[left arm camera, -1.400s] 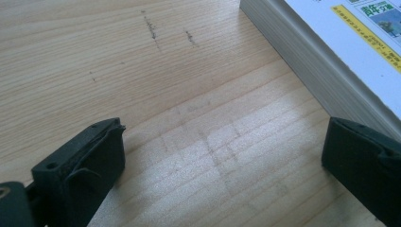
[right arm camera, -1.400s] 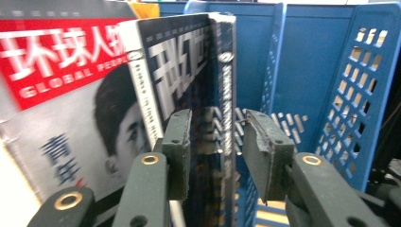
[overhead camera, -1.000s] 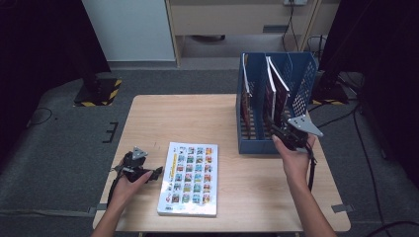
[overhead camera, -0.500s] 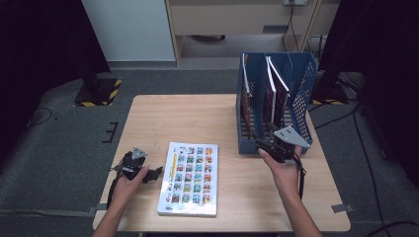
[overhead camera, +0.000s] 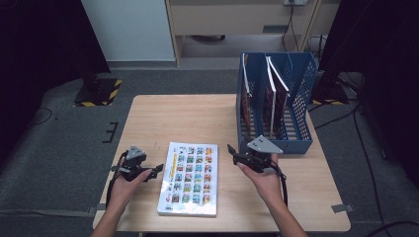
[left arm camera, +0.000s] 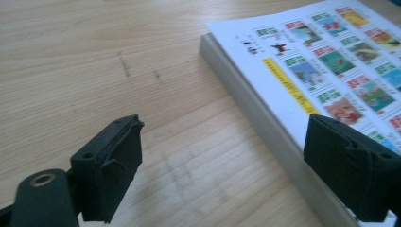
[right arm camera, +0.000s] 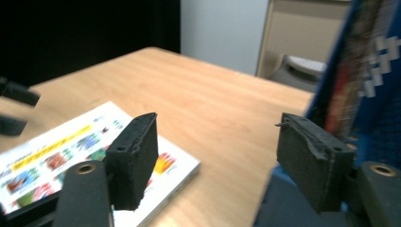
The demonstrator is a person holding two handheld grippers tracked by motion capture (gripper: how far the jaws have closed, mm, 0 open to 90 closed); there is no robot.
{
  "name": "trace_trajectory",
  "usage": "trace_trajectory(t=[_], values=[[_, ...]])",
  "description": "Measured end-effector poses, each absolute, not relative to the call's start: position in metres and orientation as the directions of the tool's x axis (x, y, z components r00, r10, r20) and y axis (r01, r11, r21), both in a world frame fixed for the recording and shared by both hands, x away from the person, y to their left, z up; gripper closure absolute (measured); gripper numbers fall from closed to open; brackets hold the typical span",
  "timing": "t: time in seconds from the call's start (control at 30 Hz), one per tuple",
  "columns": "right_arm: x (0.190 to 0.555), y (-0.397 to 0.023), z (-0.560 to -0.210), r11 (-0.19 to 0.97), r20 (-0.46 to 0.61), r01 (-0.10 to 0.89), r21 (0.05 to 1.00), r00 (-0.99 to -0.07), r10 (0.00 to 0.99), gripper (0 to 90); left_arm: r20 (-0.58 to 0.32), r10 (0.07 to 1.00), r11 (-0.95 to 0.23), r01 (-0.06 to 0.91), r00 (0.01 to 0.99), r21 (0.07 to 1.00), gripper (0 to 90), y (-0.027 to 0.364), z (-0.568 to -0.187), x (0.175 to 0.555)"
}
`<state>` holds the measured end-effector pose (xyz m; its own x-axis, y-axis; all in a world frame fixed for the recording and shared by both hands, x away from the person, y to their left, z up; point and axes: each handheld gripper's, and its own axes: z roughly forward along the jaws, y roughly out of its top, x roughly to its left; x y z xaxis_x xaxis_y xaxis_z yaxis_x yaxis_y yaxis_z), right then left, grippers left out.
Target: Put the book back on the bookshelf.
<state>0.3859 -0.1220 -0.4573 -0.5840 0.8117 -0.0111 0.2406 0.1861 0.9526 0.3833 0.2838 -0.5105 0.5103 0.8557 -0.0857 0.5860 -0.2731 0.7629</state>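
In the high view a picture book (overhead camera: pixel 189 178) lay flat on the wooden table (overhead camera: pixel 188 116), low and a little left of the frame's centre, its cover a grid of small coloured pictures. The left gripper (overhead camera: pixel 157 170) sat in the lower left, just beside the book's left edge, held in the person's left hand (overhead camera: pixel 127 183); its jaws had just been closing a little, yet in the left gripper view they stood wide apart, one over bare wood, the other over the book's (left arm camera: pixel 302 71) near edge, with the pads pressing on nothing. The right gripper (overhead camera: pixel 233 153) lay just right of the book's upper right corner, in front of the blue file rack (overhead camera: pixel 301 108) that stood in the upper right of the frame with books upright in its slots. Its jaws had been opening within the last second and were parted, holding nothing; the right gripper view showed the book's (right arm camera: pixel 71 146) corner low at the left between and behind them, and the rack's (right arm camera: pixel 373 94) blue wall at the right edge
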Motion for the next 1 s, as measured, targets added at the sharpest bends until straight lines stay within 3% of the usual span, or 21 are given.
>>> trace_trajectory(t=[0.13,0.27,0.43,1.0], values=[[0.385,-0.108,-0.466,0.189,0.029,0.274,0.943,-0.634,0.773,40.5,-0.150,0.859,-0.204,0.596,0.490,0.777,20.6,0.276,-0.506,0.382],[0.384,-0.100,-0.470,0.220,0.019,0.275,0.936,-0.664,0.747,42.4,-0.104,0.847,-0.266,0.586,0.521,0.765,25.7,0.268,-0.508,0.383],[0.383,-0.084,-0.480,0.265,-0.003,0.286,0.921,-0.675,0.738,43.6,-0.092,0.835,-0.300,0.588,0.543,0.752,24.5,0.258,-0.509,0.379],[0.391,-0.055,-0.514,0.391,0.073,0.424,0.817,-0.749,0.658,25.6,-0.125,0.819,-0.315,0.621,0.560,0.718,19.0,0.244,-0.521,0.383]])
